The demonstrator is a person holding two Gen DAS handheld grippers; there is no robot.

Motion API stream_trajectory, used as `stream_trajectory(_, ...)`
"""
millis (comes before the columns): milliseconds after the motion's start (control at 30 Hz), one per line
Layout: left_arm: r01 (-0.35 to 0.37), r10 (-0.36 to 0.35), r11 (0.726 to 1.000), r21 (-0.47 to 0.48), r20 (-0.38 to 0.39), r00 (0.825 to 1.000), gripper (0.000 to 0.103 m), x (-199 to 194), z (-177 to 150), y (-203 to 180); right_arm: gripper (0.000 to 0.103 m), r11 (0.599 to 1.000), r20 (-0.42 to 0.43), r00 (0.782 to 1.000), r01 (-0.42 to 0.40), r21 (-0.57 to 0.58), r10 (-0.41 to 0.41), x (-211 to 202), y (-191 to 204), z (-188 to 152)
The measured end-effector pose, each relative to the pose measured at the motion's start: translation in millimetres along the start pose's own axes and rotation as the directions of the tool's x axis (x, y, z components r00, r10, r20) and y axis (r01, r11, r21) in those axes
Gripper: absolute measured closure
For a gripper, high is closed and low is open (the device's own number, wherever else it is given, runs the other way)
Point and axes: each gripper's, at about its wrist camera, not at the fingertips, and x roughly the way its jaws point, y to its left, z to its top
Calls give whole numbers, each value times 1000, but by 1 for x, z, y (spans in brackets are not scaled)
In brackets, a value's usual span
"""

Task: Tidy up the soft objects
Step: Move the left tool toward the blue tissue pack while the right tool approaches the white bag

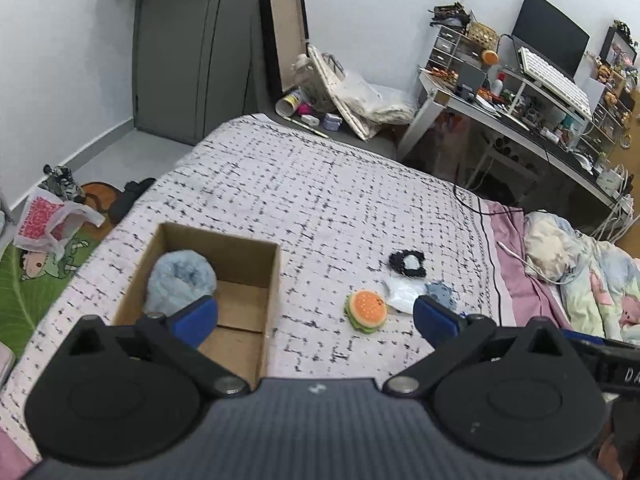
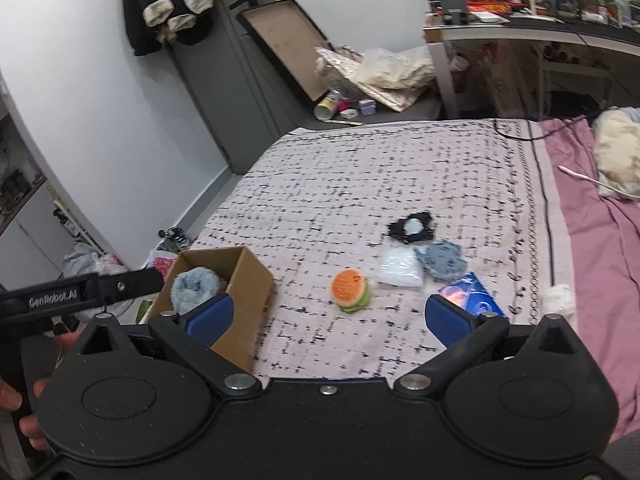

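An open cardboard box (image 1: 248, 264) (image 2: 250, 280) sits on the bed with a fluffy pale-blue soft item (image 1: 180, 280) (image 2: 196, 286) inside. A burger plush (image 1: 366, 310) (image 2: 349, 290) lies to its right. Beyond it lie a black-and-white soft piece (image 1: 407, 263) (image 2: 412, 227), a white pouch (image 1: 402, 294) (image 2: 400, 267), a grey-blue cloth (image 1: 438, 291) (image 2: 442, 260) and a blue packet (image 2: 472, 294). My left gripper (image 1: 314, 320) is open and empty above the box's right wall. My right gripper (image 2: 328, 316) is open and empty, just short of the burger.
The bed has a checked cover (image 1: 300, 188) with a pink sheet (image 2: 592, 220) and bundled bedding (image 1: 580, 268) on the right. A cluttered desk (image 1: 520, 112) stands beyond. Bags and shoes lie on the floor at left (image 1: 52, 216). The left gripper's handle (image 2: 80, 292) shows at left.
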Motion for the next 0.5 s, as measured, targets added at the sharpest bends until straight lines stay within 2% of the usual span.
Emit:
stream_trajectory(233, 25, -25, 1000, -6, -29, 999, 0, 13, -5, -19, 0, 995, -17, 998, 68, 75, -67, 0, -24, 6)
stream_trajectory(500, 30, -32, 999, -31, -56, 998, 0, 31, -4, -37, 0, 973, -39, 984, 178, 144, -175, 4, -51, 15)
